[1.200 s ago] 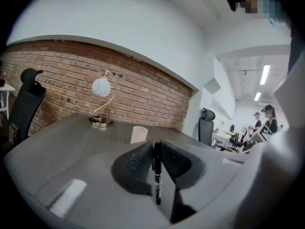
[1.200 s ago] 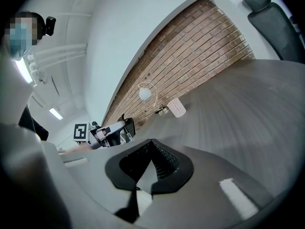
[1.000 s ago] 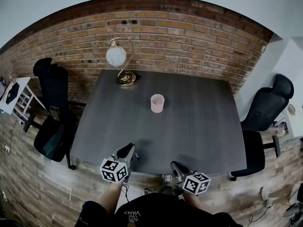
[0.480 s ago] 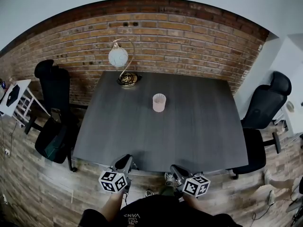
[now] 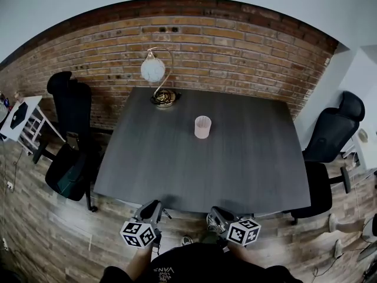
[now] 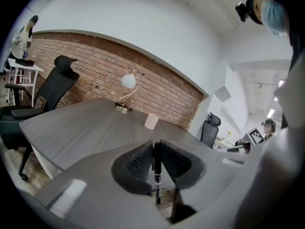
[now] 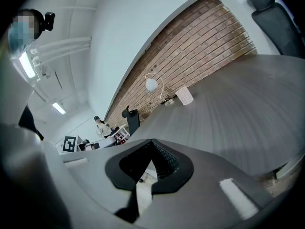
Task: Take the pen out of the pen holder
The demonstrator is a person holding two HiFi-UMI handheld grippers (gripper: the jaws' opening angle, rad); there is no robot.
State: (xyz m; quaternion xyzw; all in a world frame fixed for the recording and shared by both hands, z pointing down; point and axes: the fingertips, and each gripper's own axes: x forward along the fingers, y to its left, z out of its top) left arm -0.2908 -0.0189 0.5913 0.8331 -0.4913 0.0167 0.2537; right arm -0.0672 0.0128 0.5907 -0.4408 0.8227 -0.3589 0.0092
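Note:
The pink pen holder stands upright on the dark grey table, a little behind its middle, and no pen shows in it. It also appears far ahead as the same pen holder in the left gripper view and small as the pen holder in the right gripper view. My left gripper hangs just off the table's near edge, shut on a black pen that stands upright between its pads. My right gripper is beside it at the same edge, its jaws together with nothing in them.
A lamp with a white globe stands at the table's far left corner before the brick wall. Black office chairs stand left and right of the table. A white shelf is at far left.
My left gripper has drawn back from over the table's near edge toward the person, still holding the pen. The right gripper has hardly shifted.

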